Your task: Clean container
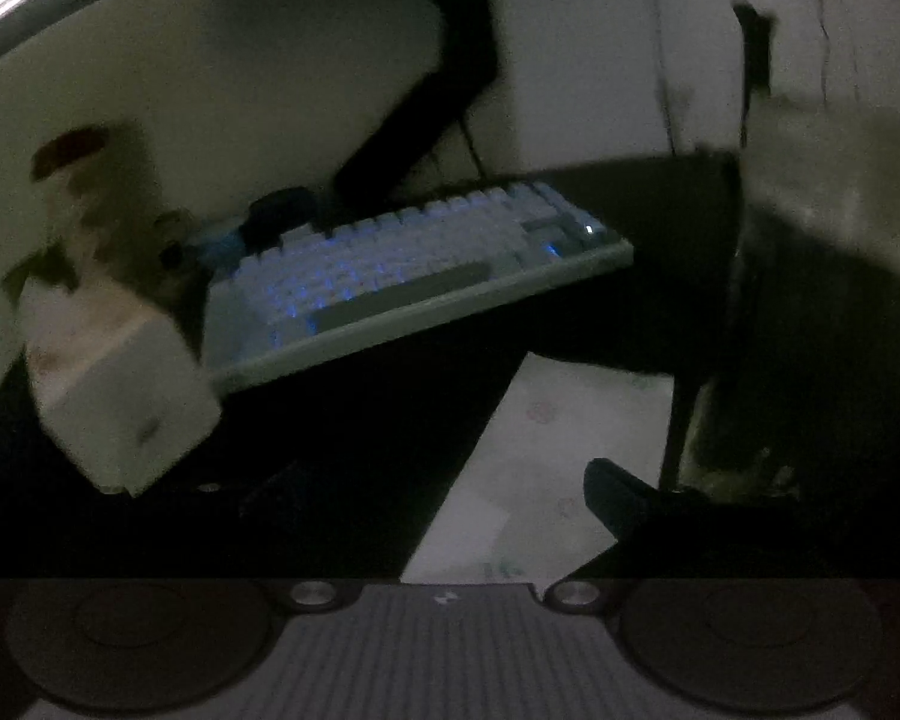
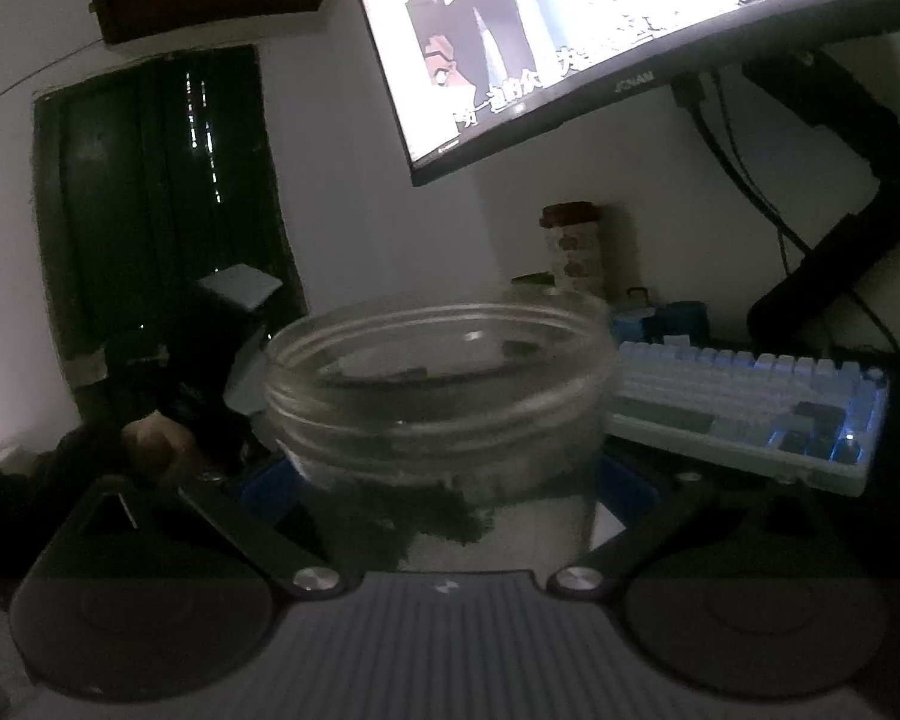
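While the room is dim and the left wrist view is smeared, the jar [image 2: 438, 396] reads clearly enough at the centre of the right wrist view. It is a squat, clear, wide-mouthed pot with a threaded rim, standing upright with its lid off and dark residue clinging low on its wall.

At lower left and lower right of that view, the right gripper [image 2: 447, 483] has its jaws spread as wide as they go, one blue pad [image 2: 264, 489] on each side of the jar's base. Whether the pads press on the wall or only flank it, I cannot tell. To the right of the jar are a cup [image 2: 573, 246], further back, and a keyboard [image 2: 744, 414].

In the left wrist view the left gripper [image 1: 450, 330] is also wide, with nothing between its jaws. A pale shape at the far right of that frame is too blurred to name.

The jar looks light and rigid. If it is glass it would crack when knocked or dropped, and if plastic its thin wall may flex under a hard squeeze. A smooth wall would be slippery, more so once wet. The best hold is probably across the straight wall below the threads, squeezed gently. That leaves the mouth free for the other hand to wipe inside.
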`<state>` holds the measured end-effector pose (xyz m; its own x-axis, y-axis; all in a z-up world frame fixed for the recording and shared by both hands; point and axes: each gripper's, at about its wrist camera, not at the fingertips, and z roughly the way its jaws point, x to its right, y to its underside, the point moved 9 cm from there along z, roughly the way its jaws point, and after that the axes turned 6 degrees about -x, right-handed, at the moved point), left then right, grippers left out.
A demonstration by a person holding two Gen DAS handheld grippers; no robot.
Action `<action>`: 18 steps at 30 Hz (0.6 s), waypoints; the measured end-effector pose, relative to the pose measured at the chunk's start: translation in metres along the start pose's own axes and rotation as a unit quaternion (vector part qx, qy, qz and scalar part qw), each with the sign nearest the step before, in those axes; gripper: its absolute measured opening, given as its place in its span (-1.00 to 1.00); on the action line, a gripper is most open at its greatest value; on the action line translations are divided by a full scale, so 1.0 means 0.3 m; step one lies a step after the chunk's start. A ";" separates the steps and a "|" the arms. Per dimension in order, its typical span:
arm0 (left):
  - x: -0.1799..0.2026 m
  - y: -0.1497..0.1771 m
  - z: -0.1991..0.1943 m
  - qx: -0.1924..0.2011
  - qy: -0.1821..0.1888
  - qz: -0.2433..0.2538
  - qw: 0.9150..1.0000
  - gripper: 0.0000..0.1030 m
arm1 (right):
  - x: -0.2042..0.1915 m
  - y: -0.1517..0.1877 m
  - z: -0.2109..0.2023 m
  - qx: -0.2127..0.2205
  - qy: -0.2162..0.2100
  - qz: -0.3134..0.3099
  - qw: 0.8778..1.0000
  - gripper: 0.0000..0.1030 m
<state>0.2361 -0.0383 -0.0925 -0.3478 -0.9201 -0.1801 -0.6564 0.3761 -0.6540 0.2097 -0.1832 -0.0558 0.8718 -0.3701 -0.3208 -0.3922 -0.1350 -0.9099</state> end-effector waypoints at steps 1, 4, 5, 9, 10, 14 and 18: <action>0.014 0.000 0.015 -0.007 0.000 0.017 1.000 0.96 | 0.004 0.000 -0.002 0.000 0.002 0.003 1.000 1.00; 0.053 0.007 0.037 -0.009 0.009 0.066 0.998 0.94 | 0.020 0.002 0.001 -0.003 0.011 0.011 1.000 1.00; 0.058 0.005 0.037 -0.007 0.010 0.071 0.997 0.94 | 0.023 0.001 0.003 -0.003 0.010 0.014 1.000 1.00; 0.089 0.001 0.040 0.003 0.057 0.059 0.997 -0.13 | 0.022 -0.006 0.001 0.006 0.006 0.011 1.000 0.99; 0.100 0.000 0.037 0.001 0.076 0.051 0.996 -0.59 | 0.018 -0.009 -0.002 0.010 0.005 0.008 1.000 0.97; 0.133 0.001 0.041 0.017 0.037 0.073 0.996 -0.95 | -0.001 -0.015 -0.012 0.020 -0.003 -0.006 1.000 0.87; 0.064 -0.002 0.031 0.032 0.047 0.004 0.998 -0.96 | -0.017 -0.013 -0.010 0.023 -0.002 -0.019 1.000 0.87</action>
<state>0.2360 -0.0571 -0.1023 -0.4158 -0.9017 -0.1186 -0.6097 0.3731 -0.6994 0.2059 -0.1834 -0.0497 0.8872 -0.3618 -0.2863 -0.3448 -0.1076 -0.9325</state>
